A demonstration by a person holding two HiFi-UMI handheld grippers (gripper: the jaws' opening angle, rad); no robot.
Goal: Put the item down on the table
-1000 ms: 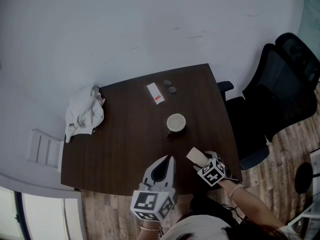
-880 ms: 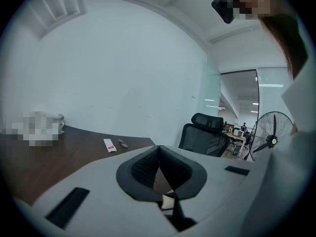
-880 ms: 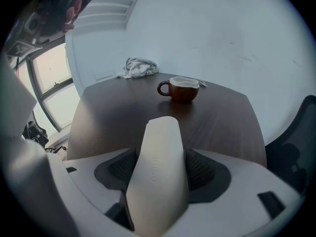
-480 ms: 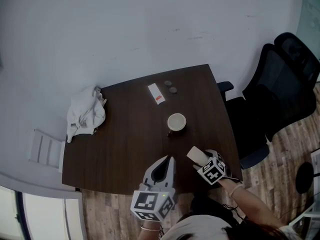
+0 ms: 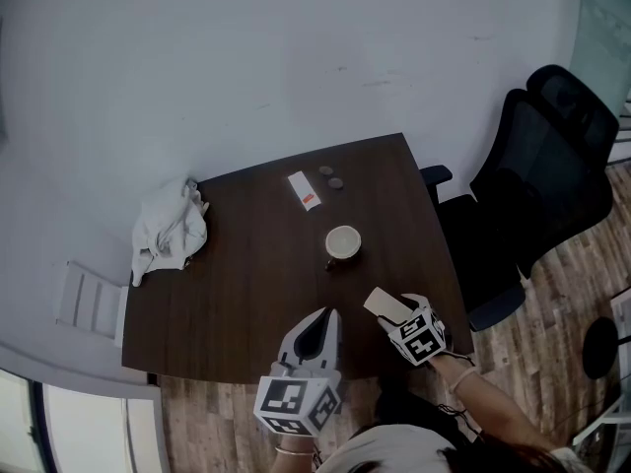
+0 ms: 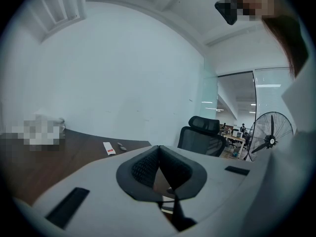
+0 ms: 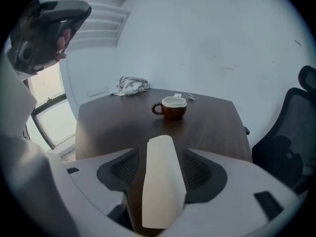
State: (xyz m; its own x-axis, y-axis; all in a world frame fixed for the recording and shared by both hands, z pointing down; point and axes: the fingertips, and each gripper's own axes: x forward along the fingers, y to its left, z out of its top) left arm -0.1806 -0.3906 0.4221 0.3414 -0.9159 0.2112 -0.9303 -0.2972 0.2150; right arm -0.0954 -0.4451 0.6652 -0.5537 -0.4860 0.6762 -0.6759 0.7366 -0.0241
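The right gripper's (image 7: 160,154) fingers (image 7: 126,167) are closing around a pale, flat cream item (image 7: 162,181) that stands lengthwise between them. A thin dark gap shows on either side, so the pads are not yet pressing on it. The item's far end pokes out past the fingertips, above the near right part of the dark wooden worktop (image 5: 246,264). No view shows whether it touches the wood.

Straight ahead of these fingers, well apart from them, a brown mug (image 7: 170,107) with a pale inside stands upright, its handle turned to their left. Beyond the mug, near the far edge, lie a small white-and-red packet (image 5: 305,189) and two little dark round pieces (image 5: 331,176) just beside it. A crumpled white cloth (image 7: 131,85) sits far off to the fingers' left, at the worktop's far corner.

The left gripper (image 6: 159,149) hangs over the near edge with its fingers pressed together and nothing between them. Off to their right, clear of the worktop, a black office chair (image 5: 532,185) stands on the wood-plank floor (image 5: 552,294), with a standing fan (image 6: 270,137) farther out.
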